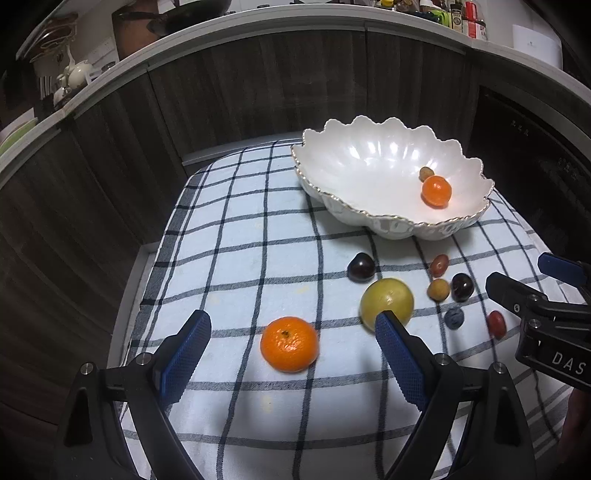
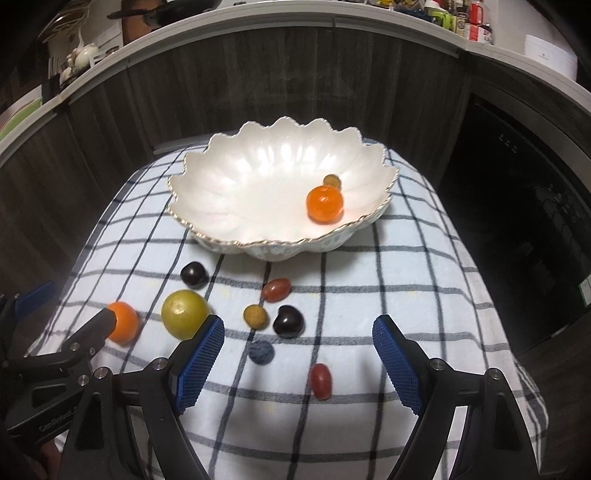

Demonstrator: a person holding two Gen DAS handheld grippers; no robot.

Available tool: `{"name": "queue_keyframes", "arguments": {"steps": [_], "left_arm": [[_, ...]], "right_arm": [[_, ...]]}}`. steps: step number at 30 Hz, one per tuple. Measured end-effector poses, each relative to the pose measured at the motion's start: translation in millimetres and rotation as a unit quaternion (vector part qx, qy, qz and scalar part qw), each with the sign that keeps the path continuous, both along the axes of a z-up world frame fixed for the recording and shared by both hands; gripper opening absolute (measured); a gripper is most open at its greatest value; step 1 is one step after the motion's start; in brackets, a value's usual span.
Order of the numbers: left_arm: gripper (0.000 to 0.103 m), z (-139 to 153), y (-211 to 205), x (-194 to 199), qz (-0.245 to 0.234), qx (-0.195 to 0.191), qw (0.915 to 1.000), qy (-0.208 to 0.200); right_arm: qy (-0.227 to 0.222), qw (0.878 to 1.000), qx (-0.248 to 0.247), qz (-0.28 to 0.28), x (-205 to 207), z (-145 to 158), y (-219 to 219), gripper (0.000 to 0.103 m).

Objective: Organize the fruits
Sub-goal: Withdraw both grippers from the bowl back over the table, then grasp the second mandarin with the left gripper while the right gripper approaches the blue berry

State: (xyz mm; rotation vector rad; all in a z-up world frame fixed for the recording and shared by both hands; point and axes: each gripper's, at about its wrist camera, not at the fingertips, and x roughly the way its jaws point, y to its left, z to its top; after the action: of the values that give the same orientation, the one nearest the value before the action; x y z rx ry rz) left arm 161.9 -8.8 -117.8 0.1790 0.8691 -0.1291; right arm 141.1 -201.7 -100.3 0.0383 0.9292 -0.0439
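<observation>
A white scalloped bowl stands on the checked cloth and holds a small orange and a small brown fruit. On the cloth lie a mandarin, a yellow-green fruit, two dark plums, red grape tomatoes, a blueberry and a tan fruit. My left gripper is open, empty, above the mandarin. My right gripper is open and empty over the small fruits.
The cloth covers a small table with edges at left and right. Dark wood cabinet fronts stand behind it. A counter above carries bottles and dishes. A dark appliance is at the right.
</observation>
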Motion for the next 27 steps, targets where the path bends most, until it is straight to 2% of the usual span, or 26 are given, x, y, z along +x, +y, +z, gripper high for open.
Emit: {"name": "queue_keyframes", "arguments": {"steps": [5,10,17,23,25,27], "left_arm": [[0.091,-10,6,-3,0.009,-0.006,0.9999,-0.001],[0.091,-16,5,-4,0.002,0.007,0.9999,-0.01],[0.091,-21,8,-5,0.004,0.021,0.9994,-0.027],[0.088,-33,9,-4,-0.001,0.022,0.9995,-0.023],[0.086,-36,10,-3,-0.002,0.023,0.9994,-0.024],[0.086,-38,12,-1,-0.001,0.018,0.9995,-0.026]], "right_arm": [[-0.001,1.0,0.0,0.009,0,-9,6,0.084],[-0.004,1.0,0.004,0.012,-3,-17,9,0.084],[-0.009,0.999,-0.02,0.035,-4,-28,22,0.083],[-0.019,0.998,-0.044,0.052,-6,-36,34,0.082],[-0.022,0.997,-0.047,0.057,-6,-38,36,0.079],[-0.022,0.996,-0.052,0.066,-5,-40,40,0.071]]}}
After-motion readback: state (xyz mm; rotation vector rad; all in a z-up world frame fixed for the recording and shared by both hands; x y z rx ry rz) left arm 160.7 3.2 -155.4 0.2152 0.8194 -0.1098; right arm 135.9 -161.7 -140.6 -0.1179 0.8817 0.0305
